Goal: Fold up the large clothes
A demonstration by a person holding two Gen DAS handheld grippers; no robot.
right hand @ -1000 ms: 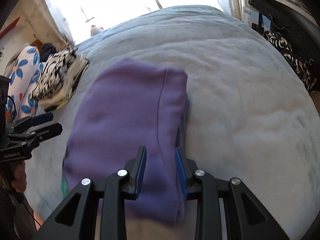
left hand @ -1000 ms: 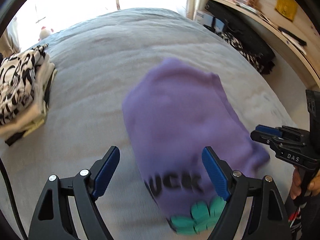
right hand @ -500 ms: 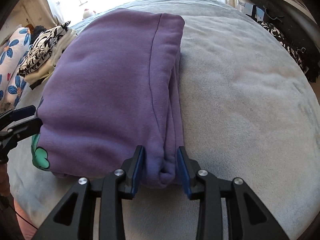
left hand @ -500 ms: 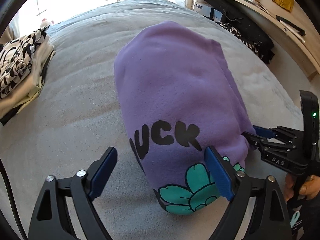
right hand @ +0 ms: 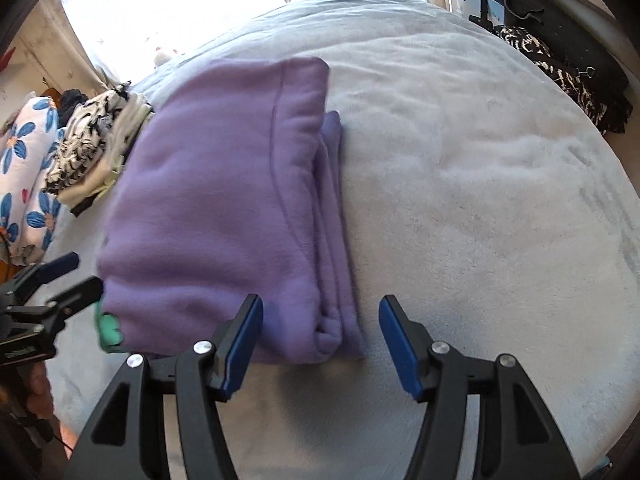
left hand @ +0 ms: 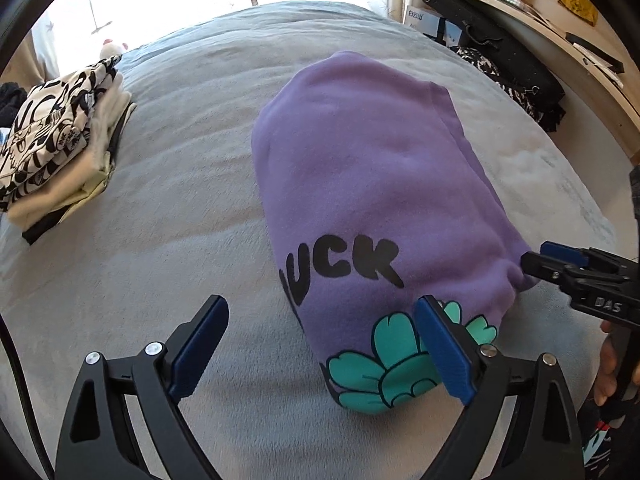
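Note:
A purple sweatshirt [left hand: 368, 184] lies folded on the grey blanket [left hand: 168, 216], its black lettering and teal flower print at the near end. My left gripper [left hand: 320, 344] is open and astride its near left corner, the right pad over the flower print. In the right wrist view the sweatshirt [right hand: 208, 208] shows its plain side with stacked folded edges on the right. My right gripper [right hand: 322, 340] is opening, with the near right corner between its jaws and the pads clear of the cloth. Each gripper also shows in the other's view: right gripper [left hand: 540, 260], left gripper [right hand: 78, 276].
A stack of folded black-and-white patterned clothes [left hand: 60, 140] sits on the bed's left side. A floral pillow [right hand: 28, 168] lies beyond it. A wooden shelf [left hand: 560, 40] and dark bags [left hand: 500, 60] line the right wall. Bare blanket [right hand: 480, 200] spreads to the sweatshirt's right.
The sweatshirt came down and settled flat on the blanket. My right gripper let go of its folded edge and its jaws spread wide. The left gripper stayed open.

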